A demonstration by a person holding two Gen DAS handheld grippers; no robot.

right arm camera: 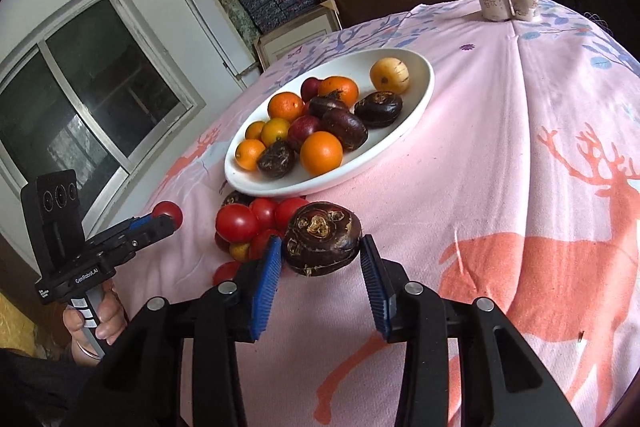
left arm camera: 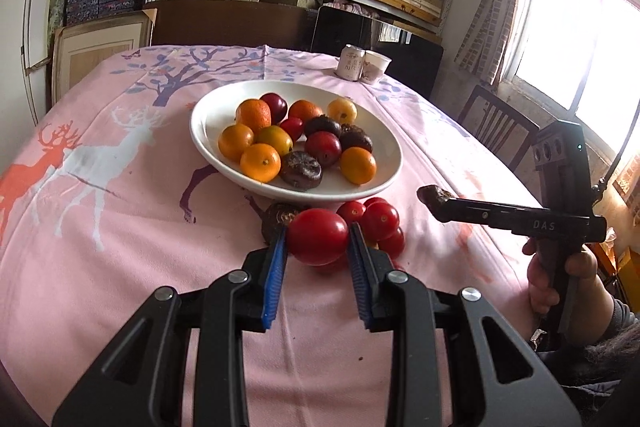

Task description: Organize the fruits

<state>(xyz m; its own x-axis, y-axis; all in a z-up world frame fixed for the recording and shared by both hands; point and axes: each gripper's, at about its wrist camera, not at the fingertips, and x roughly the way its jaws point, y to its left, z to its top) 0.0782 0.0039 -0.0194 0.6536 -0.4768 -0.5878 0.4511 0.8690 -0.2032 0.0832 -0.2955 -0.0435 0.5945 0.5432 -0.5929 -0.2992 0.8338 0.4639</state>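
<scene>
A white plate (left arm camera: 212,151) on the pink tablecloth holds several oranges, red fruits and dark water chestnuts; it also shows in the right wrist view (right arm camera: 424,83). My left gripper (left arm camera: 318,239) is shut on a red tomato (left arm camera: 318,241), above a pile of red tomatoes (left arm camera: 380,221) and a dark chestnut (left arm camera: 276,217) lying in front of the plate. My right gripper (right arm camera: 320,251) is shut on a dark water chestnut (right arm camera: 322,243), held above the cloth right of the tomato pile (right arm camera: 256,223). The left gripper shows at the left of the right wrist view (right arm camera: 166,217).
A can (left arm camera: 351,62) and a paper cup (left arm camera: 374,66) stand at the table's far edge. A dark chair (left arm camera: 496,125) stands at the right under the window. Shelves of boxes fill the back wall.
</scene>
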